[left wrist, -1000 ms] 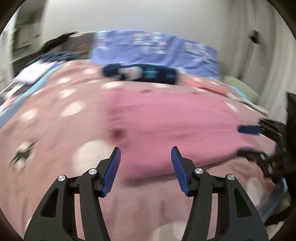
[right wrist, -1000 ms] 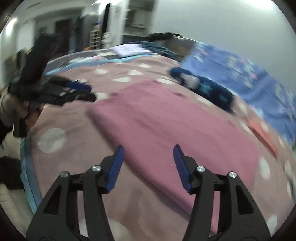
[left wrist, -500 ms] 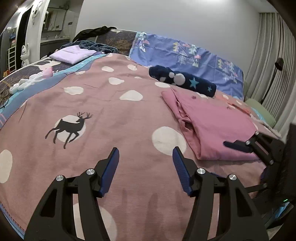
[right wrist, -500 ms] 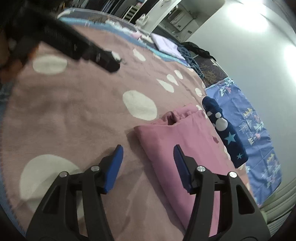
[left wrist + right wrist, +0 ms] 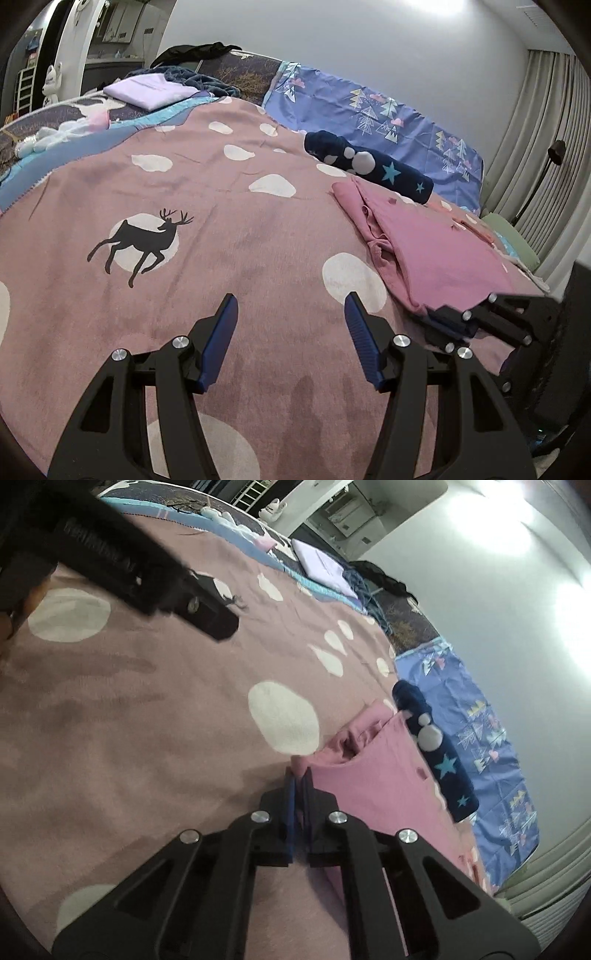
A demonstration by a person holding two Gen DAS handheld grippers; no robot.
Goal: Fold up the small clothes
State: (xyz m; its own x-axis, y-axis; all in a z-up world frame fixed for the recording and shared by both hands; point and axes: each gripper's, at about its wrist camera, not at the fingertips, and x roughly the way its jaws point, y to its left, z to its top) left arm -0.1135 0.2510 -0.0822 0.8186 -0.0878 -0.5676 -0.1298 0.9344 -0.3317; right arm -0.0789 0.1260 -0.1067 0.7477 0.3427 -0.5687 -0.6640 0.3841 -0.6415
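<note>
On the bed, a pink garment point(image 5: 436, 254) lay folded on the spotted blanket point(image 5: 229, 236), just in front of a navy star-print roll point(image 5: 373, 166) and well apart from the lilac stack point(image 5: 147, 90) at the far edge. My right gripper point(image 5: 298, 775) had just been closing, and its jaws stood pinched together on the garment's near corner, pink cloth bunched between the pads. My left gripper point(image 5: 290, 314) hung roughly half open above bare blanket with nothing between its fingers point(image 5: 221, 332), off to the garment's left, near the deer print point(image 5: 144, 243).
</note>
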